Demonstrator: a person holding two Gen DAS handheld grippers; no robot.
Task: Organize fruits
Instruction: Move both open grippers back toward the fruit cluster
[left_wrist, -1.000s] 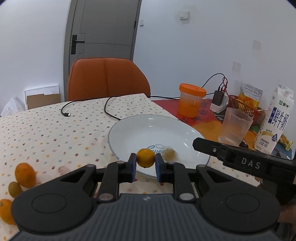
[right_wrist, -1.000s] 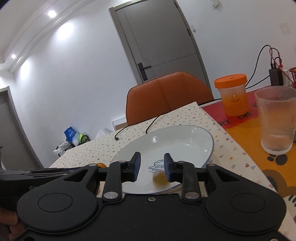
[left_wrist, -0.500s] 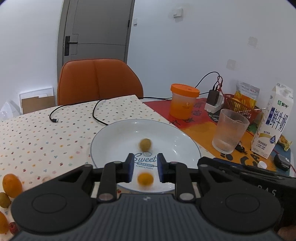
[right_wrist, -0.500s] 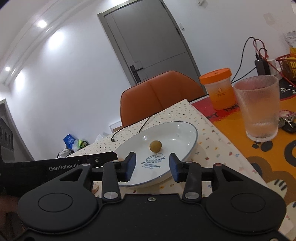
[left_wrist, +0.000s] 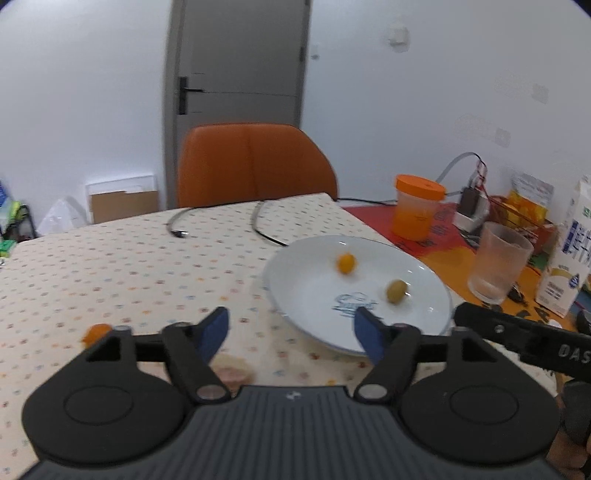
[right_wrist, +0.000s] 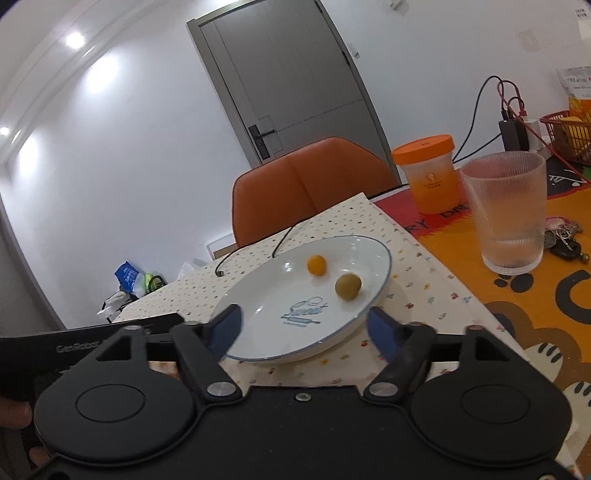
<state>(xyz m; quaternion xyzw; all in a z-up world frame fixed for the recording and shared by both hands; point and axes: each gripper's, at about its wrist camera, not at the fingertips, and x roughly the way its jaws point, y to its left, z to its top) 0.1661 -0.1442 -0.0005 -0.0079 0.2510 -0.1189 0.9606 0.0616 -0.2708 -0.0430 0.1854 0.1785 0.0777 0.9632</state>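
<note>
A white plate (left_wrist: 306, 284) (right_wrist: 258, 317) lies on the dotted tablecloth. Two small fruits rest in it: an orange one (left_wrist: 346, 263) (right_wrist: 316, 264) toward the far side and a green one (left_wrist: 396, 290) (right_wrist: 348, 286) nearer the right rim. My left gripper (left_wrist: 291, 334) hovers at the plate's near left edge, its jaws opening with nothing between them. My right gripper (right_wrist: 308, 326) faces the plate's near rim, jaws also opening and holding nothing. Another orange fruit (left_wrist: 96, 331) lies on the cloth at the left, partly hidden behind the left gripper's body.
A ribbed glass (right_wrist: 506, 210), an orange-lidded tub (right_wrist: 428, 173), a milk carton (left_wrist: 569, 251) and keys (right_wrist: 565, 240) stand to the right on the orange mat. A black cable (left_wrist: 221, 218) trails behind the plate. An orange chair (left_wrist: 251, 162) stands beyond the table.
The left gripper let go of the orange fruit, which rolled to the plate's far side. Both grippers' jaws spread wide. The left gripper drew back and swung left.
</note>
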